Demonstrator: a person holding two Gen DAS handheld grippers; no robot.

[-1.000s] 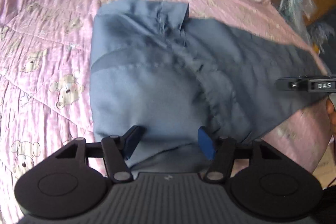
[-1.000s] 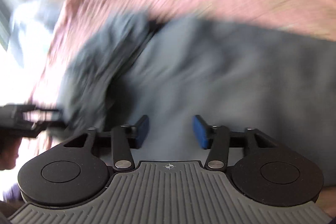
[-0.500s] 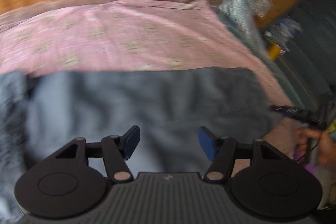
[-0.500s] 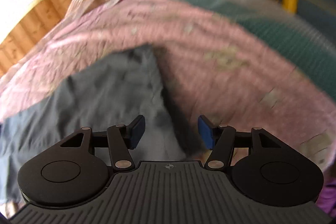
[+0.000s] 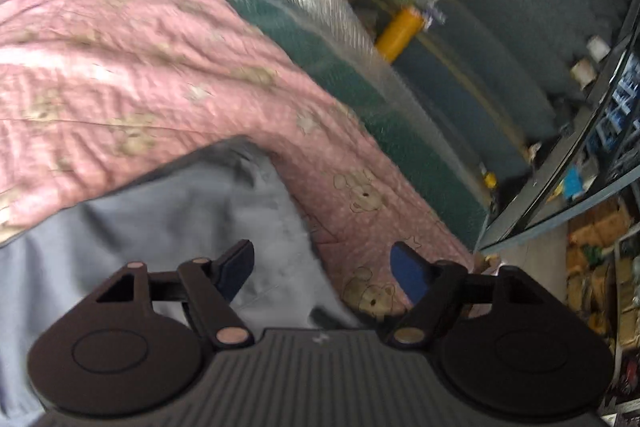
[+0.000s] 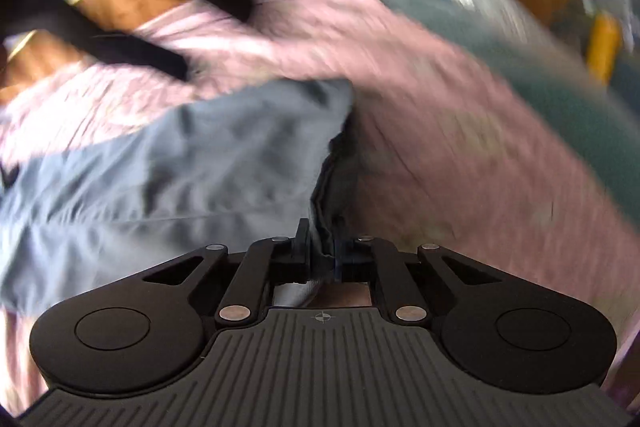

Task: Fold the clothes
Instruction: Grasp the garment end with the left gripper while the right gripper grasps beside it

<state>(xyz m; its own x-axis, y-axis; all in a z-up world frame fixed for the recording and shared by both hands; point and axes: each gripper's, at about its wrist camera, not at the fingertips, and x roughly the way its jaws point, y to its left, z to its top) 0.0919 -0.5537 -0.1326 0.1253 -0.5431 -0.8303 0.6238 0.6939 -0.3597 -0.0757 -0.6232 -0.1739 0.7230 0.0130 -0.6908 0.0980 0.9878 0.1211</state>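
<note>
right wrist view shows the grey garment (image 6: 168, 163) spread on the pink bear-print quilt (image 6: 440, 147), its bunched corner pinched between the fingers of the right gripper (image 6: 321, 251), likely to carry that edge over for a fold. left gripper (image 5: 322, 269) hovers with jaws spread wide and nothing held over the garment's edge (image 5: 168, 211), probably ready to take the other corner. green mattress (image 5: 360, 75) lies beyond.

Right gripper (image 6: 322, 251) pinching grey garment (image 6: 180, 163) edge on pink quilt (image 6: 440, 115); view blurred.
</note>
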